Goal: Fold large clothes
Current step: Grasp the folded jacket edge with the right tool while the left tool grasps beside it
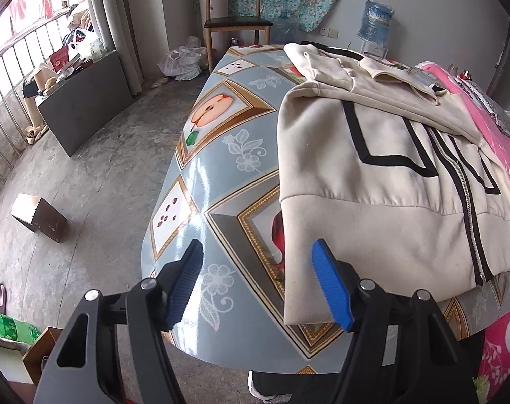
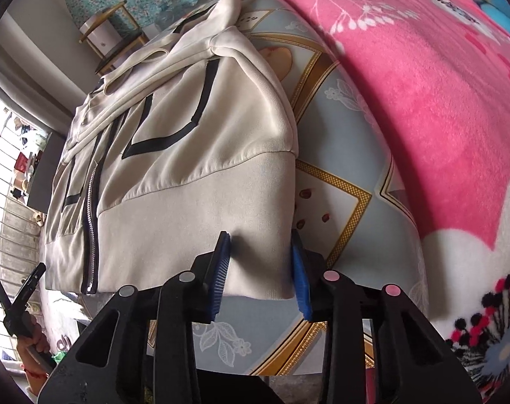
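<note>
A cream zip jacket (image 1: 389,175) with black stripes lies flat on the patterned table (image 1: 221,168), sleeves folded across its chest. My left gripper (image 1: 257,245) stands open over the hem's left corner, one blue pad above the fabric and the other above bare tablecloth. In the right wrist view the same jacket (image 2: 187,155) fills the left half. My right gripper (image 2: 260,235) is closed in on the hem's right corner, its pads (image 2: 223,262) pressing a dent into the cloth. A hand with the left gripper (image 2: 15,269) shows at the lower left.
A pink flowered blanket (image 2: 423,101) covers the table's right side next to the jacket. Beyond the far end stand a wooden chair (image 1: 234,23) and a water jug (image 1: 377,22). A cardboard box (image 1: 39,217) and a dark cabinet (image 1: 86,101) sit on the concrete floor at left.
</note>
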A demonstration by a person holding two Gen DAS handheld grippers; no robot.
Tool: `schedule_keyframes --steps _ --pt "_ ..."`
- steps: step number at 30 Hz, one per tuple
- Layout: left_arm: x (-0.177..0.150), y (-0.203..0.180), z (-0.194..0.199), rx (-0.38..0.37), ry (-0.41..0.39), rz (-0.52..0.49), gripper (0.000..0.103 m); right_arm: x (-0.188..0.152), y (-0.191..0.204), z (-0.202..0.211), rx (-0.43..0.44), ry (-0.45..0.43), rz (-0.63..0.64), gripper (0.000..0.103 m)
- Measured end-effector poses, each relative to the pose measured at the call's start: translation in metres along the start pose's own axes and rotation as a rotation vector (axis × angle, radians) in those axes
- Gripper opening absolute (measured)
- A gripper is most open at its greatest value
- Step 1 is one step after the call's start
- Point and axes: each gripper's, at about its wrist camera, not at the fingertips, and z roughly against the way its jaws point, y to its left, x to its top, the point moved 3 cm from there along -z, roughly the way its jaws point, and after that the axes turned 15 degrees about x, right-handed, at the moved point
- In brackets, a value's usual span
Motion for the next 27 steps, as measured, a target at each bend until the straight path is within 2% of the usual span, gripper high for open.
schedule_keyframes --steps 4,9,13,20,27 --pt "-0.002 0.008 0.002 -0.011 0.001 0.022 0.062 -0.001 0.004 -0.001 -0.055 0.025 0.059 0.013" --pt "-0.006 0.007 0.005 -0.027 0.01 -0.013 0.061 0.003 0.009 -0.004 -0.11 0.09 0.164 0.008" --pt "-0.012 0.001 0.009 -0.041 0.016 -0.051 0.059 0.008 0.003 -0.001 -0.095 0.106 0.148 0.007" --pt "-0.018 0.003 0.014 -0.072 0.009 -0.025 0.055 0.009 -0.001 0.0 -0.082 0.084 0.115 0.009" --pt "-0.008 0.006 0.005 -0.159 0.027 0.026 0.055 0.007 -0.004 0.007 -0.021 0.075 0.065 0.021"
